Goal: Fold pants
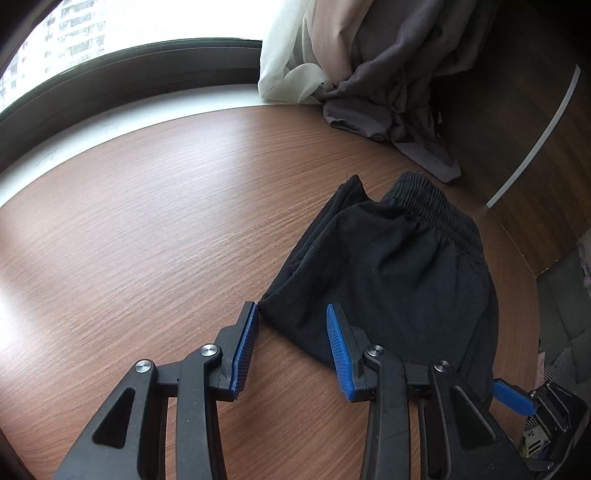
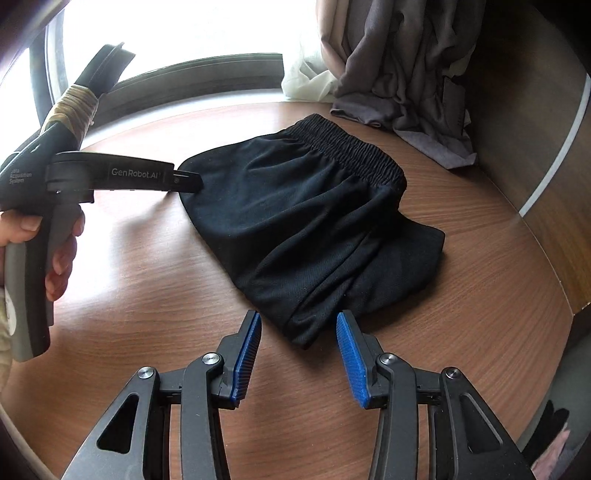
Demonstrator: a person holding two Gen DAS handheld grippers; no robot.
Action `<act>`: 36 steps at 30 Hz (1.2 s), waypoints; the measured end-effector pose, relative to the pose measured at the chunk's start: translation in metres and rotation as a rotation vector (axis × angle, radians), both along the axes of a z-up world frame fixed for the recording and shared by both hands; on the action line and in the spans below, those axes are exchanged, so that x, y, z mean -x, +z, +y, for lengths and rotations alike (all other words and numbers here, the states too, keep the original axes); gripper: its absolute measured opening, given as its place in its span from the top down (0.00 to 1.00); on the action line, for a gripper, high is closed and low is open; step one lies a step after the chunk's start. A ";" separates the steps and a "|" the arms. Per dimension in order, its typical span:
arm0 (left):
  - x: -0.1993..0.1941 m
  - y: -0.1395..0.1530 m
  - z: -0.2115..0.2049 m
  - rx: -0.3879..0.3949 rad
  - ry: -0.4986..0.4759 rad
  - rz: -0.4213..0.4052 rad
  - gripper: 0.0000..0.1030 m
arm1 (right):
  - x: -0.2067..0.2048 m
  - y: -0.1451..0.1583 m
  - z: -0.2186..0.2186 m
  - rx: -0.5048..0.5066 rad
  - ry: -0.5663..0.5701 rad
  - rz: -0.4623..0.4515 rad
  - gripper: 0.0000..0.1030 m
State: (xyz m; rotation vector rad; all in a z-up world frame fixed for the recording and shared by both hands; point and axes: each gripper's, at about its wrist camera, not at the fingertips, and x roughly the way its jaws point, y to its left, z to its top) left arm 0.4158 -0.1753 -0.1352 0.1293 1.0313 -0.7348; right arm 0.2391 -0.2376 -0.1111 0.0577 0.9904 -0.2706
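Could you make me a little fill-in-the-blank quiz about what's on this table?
1. The folded pants are ____ in colour.
2. They lie on a table with a ____ grain top.
3. The pads of the right tool are ____.
4. Grey cloth is heaped on the pants' ____ side.

Missing words: black; wood; blue; waistband

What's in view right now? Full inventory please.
pants: 1, black, folded on the table, elastic waistband on the window side
table: 1, brown woodgrain, under the pants
curtains: grey, pinkish and white sheer, bunched at the table's far edge
window: 1, bright, behind the table
left gripper: black, blue pads, open at a near corner of the pants
right gripper: same, open at another corner
hand: 1, holding the left gripper's handle
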 end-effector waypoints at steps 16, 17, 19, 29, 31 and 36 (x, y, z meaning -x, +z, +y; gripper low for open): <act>0.004 0.018 -0.007 -0.042 0.059 -0.110 0.93 | 0.005 -0.004 -0.013 -0.060 -0.042 0.012 0.92; 0.003 0.018 -0.008 -0.053 0.055 -0.118 0.93 | 0.006 -0.005 -0.015 -0.076 -0.052 0.023 0.93; 0.001 0.015 -0.008 -0.062 0.080 -0.121 0.93 | 0.008 -0.008 -0.014 -0.101 -0.054 0.053 0.93; 0.014 0.017 -0.010 -0.165 0.066 -0.231 0.86 | 0.019 -0.012 -0.026 -0.118 -0.098 0.075 0.96; 0.017 0.022 -0.008 -0.189 0.074 -0.263 0.65 | 0.021 -0.007 -0.029 -0.118 -0.105 0.045 0.95; 0.026 0.042 0.001 -0.172 0.085 -0.312 0.54 | 0.028 0.006 -0.033 -0.102 -0.131 -0.029 0.56</act>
